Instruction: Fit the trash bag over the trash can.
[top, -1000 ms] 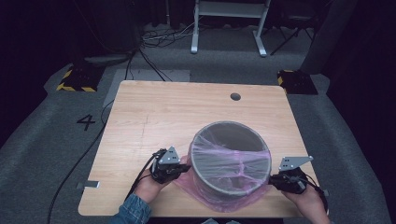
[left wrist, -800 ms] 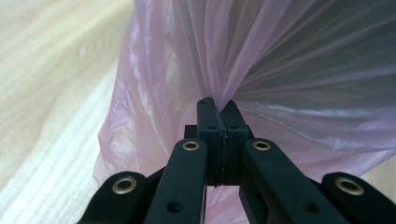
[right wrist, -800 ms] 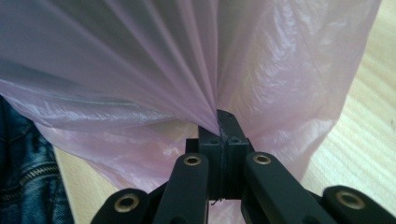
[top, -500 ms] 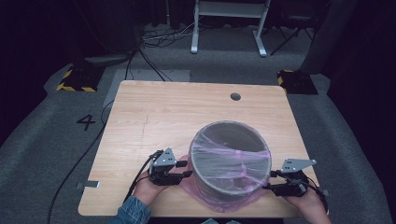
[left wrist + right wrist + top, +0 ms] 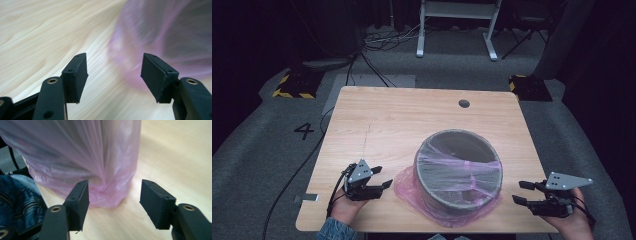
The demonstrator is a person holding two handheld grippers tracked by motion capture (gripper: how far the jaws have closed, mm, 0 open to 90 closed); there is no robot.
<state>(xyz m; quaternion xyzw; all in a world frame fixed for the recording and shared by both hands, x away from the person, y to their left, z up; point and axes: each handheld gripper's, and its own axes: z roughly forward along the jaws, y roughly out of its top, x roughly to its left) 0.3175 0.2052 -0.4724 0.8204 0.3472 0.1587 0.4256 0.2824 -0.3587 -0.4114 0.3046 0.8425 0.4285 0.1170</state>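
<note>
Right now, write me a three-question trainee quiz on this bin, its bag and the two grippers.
1. True or false: the left gripper is clamped on the pink bag.
2. Where does the grey bin stand? A) at the far edge by the hole in the table; B) near the person's edge, between the two grippers; C) on the floor.
3. In a few words: how do the jaws of the right gripper stand?

Key:
1. False. Its jaws have just been opening; they stand apart with nothing between them, short of the bag.
2. B.
3. Open and empty, beside the bin; they have just been opening too.
</note>
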